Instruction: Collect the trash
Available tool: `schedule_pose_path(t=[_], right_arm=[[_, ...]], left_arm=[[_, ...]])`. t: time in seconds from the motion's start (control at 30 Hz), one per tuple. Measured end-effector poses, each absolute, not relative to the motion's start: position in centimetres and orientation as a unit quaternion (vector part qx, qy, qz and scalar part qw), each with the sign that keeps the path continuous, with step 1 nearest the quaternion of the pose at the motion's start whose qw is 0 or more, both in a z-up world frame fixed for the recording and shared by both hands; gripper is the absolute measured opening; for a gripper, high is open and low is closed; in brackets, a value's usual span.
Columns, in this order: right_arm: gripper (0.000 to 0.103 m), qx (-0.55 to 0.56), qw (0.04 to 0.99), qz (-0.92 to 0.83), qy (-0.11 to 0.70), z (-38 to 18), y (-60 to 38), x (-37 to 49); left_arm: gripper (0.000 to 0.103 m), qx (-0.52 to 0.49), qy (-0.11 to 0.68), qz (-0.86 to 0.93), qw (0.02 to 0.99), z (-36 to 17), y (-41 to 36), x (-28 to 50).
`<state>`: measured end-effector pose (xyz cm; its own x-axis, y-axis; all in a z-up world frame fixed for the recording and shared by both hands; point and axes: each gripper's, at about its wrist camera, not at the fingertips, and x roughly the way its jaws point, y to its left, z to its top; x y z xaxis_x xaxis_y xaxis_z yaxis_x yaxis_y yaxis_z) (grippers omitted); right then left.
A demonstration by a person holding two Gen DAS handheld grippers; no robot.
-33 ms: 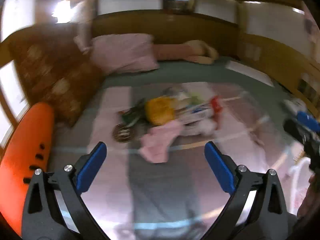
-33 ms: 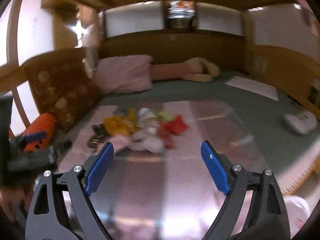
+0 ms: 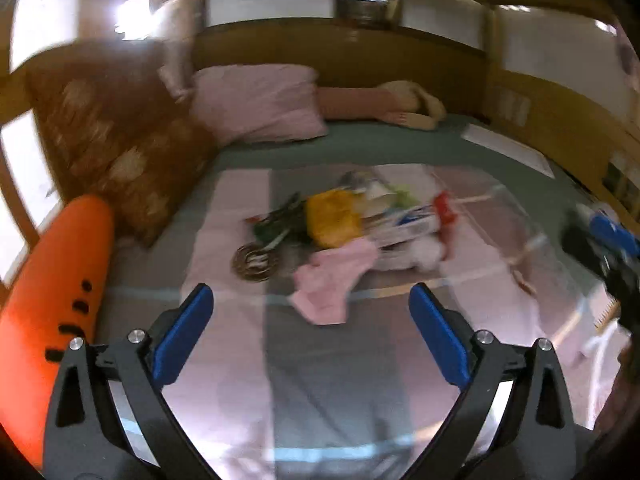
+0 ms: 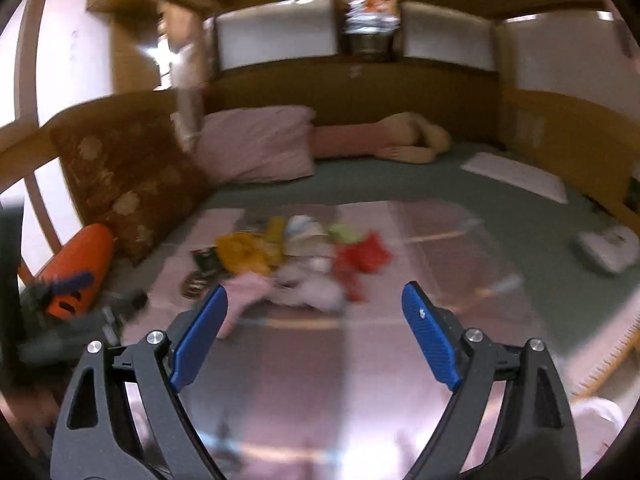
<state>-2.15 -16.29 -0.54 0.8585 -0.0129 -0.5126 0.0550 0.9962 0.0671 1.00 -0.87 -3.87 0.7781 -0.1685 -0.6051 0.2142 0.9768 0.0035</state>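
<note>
A pile of trash lies on a clear plastic sheet spread over the bed. It holds a yellow wrapper, a crumpled pink piece, a red wrapper, a white and blue packet and a dark coil. My left gripper hovers just short of the pile. Its jaws are opening and nothing is between them. In the right wrist view the same pile, with yellow wrapper and red wrapper, lies ahead of my right gripper. Its jaws are also opening and are empty.
An orange pillow and a brown flowered cushion line the left side. A pink pillow and a soft toy lie at the head. A white sheet of paper and a white object sit on the right. Wooden walls surround the bed.
</note>
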Motion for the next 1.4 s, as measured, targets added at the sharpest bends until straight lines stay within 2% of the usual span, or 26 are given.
schedule_pose_path(t=[0.1, 0.2, 0.37, 0.57, 1.4], right_arm=[[0.087, 0.012, 0.960, -0.029, 0.279, -3.0, -14.0, 1.2], [0.087, 0.026, 0.955, -0.041, 0.292, -5.0, -14.2, 1.7], [0.087, 0.016, 0.960, -0.065, 0.272, -4.2, -15.0, 0.5], [0.087, 0.029, 0.955, -0.074, 0.287, -4.9, -16.5, 1.0], [0.087, 0.027, 0.953, -0.069, 0.294, -5.6, -16.1, 1.5]], left_arm=[[0.097, 0.030, 0.367, -0.085, 0.926, -6.2, 0.1, 3.7], [0.097, 0.057, 0.359, -0.064, 0.929, -6.7, -0.8, 5.0], [0.097, 0.037, 0.353, -0.079, 0.932, -6.2, -1.0, 4.1], [0.097, 0.003, 0.347, -0.063, 0.936, -6.2, -0.3, 4.1], [0.097, 0.015, 0.339, -0.058, 0.939, -5.9, -0.1, 4.3]])
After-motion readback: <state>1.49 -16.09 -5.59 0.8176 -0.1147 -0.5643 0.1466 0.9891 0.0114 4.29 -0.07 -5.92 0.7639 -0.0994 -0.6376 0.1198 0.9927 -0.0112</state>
